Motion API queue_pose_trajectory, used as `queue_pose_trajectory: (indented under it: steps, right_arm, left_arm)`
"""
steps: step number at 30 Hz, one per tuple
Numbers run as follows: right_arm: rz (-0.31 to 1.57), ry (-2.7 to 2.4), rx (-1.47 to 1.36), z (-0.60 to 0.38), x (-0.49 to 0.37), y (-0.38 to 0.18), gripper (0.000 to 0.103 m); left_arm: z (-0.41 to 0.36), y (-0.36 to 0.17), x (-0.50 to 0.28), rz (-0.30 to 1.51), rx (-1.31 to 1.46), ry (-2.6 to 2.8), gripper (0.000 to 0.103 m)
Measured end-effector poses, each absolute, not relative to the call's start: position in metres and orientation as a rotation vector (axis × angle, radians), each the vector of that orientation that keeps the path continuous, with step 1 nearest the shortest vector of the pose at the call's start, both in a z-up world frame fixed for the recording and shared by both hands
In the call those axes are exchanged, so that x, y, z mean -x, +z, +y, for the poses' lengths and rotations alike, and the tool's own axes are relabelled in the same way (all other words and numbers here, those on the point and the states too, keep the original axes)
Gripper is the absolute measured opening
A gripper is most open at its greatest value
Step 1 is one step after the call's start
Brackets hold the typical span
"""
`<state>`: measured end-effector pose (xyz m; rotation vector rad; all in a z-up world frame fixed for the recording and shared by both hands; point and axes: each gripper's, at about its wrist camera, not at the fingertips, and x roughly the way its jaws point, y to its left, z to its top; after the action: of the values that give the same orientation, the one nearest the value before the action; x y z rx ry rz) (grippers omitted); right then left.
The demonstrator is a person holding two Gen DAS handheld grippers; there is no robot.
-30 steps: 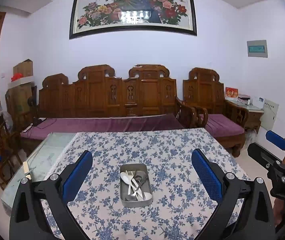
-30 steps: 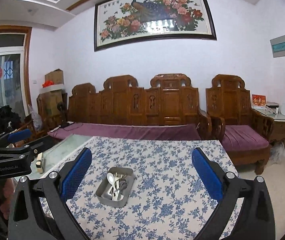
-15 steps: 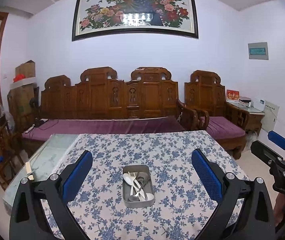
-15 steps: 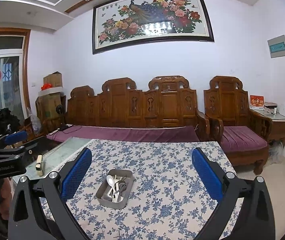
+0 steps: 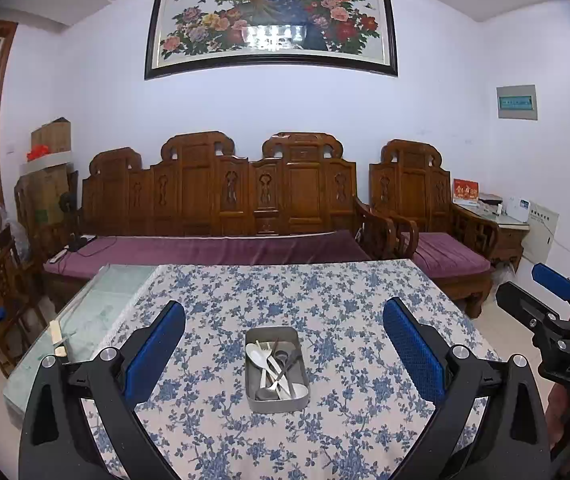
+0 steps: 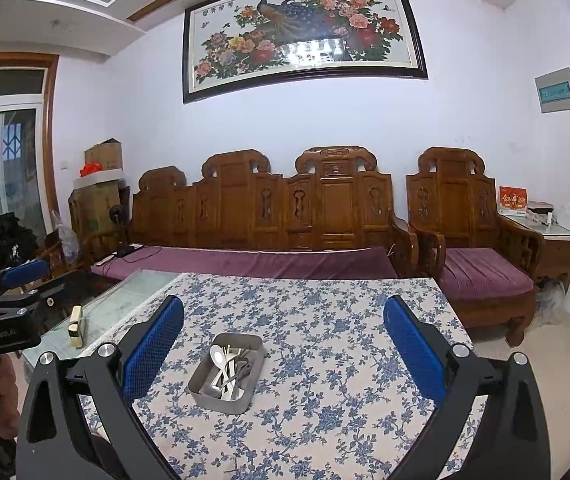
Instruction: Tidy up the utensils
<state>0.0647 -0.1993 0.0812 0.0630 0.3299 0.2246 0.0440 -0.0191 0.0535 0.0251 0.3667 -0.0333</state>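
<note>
Lying jumbled, steel spoons and forks (image 5: 275, 368) fill a rectangular grey metal tin (image 5: 276, 402) mid-table, on the blue-flowered tablecloth (image 5: 341, 312). Left tongs (image 5: 283, 350) and right tongs (image 6: 283, 350) both spread wide, empty, above the near edge.

A rectangular metal tray (image 5: 277, 400) with rounded corners is sitting flat on the table, near its middle. Inside it, silver utensils (image 5: 275, 368) are lying in a loose, crossed heap: a pale spoon (image 5: 255, 354) is resting with its bowl toward the far end, and other spoons' bowls are lying at the near end.
</note>
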Motion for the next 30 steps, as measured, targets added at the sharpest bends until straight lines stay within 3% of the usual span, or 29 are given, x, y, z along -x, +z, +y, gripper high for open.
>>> queue_pose_trajectory:
  steps: [30]
  right_arm:
    - [0.338, 0.234, -0.064, -0.1961, -0.0649, 0.0756, 0.1]
  left_arm:
    - [-0.0175, 0.0532, -0.0422, 0.363, -0.024, -0.036, 0.096]
